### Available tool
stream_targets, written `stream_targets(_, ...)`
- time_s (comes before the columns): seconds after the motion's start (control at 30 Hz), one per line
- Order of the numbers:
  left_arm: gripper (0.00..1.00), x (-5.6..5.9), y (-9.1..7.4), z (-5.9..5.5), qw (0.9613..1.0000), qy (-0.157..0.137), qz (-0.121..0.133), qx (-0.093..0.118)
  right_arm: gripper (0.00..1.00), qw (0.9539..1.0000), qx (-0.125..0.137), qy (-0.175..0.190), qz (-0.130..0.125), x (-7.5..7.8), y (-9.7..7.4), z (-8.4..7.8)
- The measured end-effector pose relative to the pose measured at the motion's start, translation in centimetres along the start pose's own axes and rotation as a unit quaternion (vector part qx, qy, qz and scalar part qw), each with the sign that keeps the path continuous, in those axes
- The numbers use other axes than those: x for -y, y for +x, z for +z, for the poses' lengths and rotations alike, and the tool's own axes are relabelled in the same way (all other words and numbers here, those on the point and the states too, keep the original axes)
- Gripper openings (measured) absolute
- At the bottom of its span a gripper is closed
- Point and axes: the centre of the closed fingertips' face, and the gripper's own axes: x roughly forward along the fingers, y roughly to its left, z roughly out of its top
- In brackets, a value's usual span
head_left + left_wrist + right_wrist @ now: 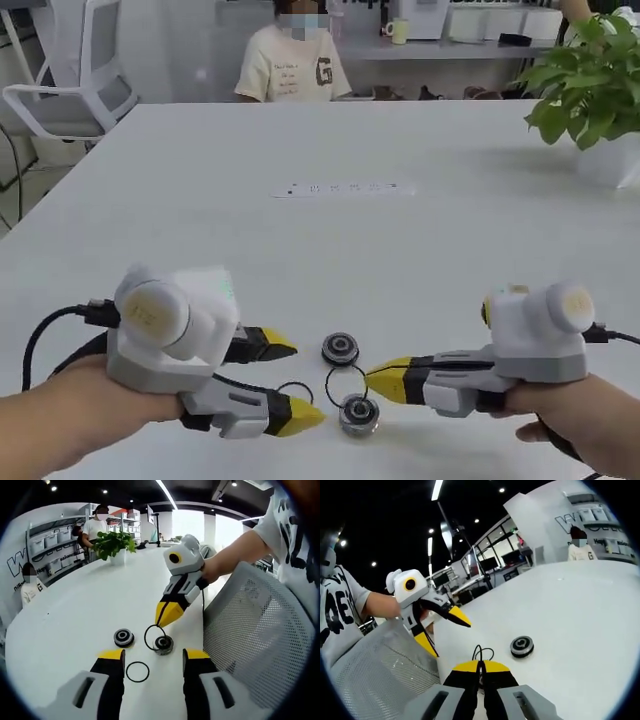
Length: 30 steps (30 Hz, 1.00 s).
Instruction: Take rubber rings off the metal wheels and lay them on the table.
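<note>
1. Right gripper (382, 380) sits lower right in the head view. Its yellow-tipped jaws are pressed together, pinching a thin black rubber ring (145, 636).
2. The pinched ring is a slim black loop, pulled into an oval. It hangs from the jaw tips down to the table at lower centre of the head view.
3. The low end of that loop touches a small round silver metal wheel (359, 414), which lies flat at bottom centre. Cannot tell if the loop is still hooked on the wheel or just rests against it.
4. This wheel has a shiny metal rim and a dark hub.
5. A second metal wheel with a black rim (340, 349) lies flat just above it in the frame, apart from it. It has a dark outer band and a pale centre.
6. Left gripper (288, 380) is lower left in the head view. Its jaws are spread wide and hold nothing.
7. A second black rubber ring (126, 671) lies flat and round on the white table (300, 250). It sits in the gap between the left gripper's yellow tips, at bottom centre of the left gripper view, touching neither.
8. In the right gripper view the shut jaws are at bottom centre, with the thin loop poking up from between them. The black-rimmed wheel is just right of centre.
</note>
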Motion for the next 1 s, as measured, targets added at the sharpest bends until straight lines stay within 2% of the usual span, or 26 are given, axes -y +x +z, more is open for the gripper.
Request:
stream_targets(0.23,0.49,-0.8,-1.4,0.1,0.9997,-0.01,0.018,0.012,0.0,0.9998,-0.007,-0.013,0.009,-0.2,1.1,1.1)
stream_targets(0.63,0.61,-1.7,-4.0,-1.1,0.9983,-0.029,0.048,0.019,0.0,0.9991,-0.021,-0.028,0.025,-0.7,3.5,2.2)
stream_targets(0.77,0.66,-2.2,-4.6,-1.4,0.9974,-0.037,0.057,0.021,0.0,0.9984,-0.034,-0.035,0.029,-0.8,4.2,2.0)
stream_targets(1.0,0.68,-2.4,-5.6,-2.0,0.9965,-0.045,0.067,0.021,0.0,0.998,-0.048,-0.03,0.028,-0.3,5.2,1.4)
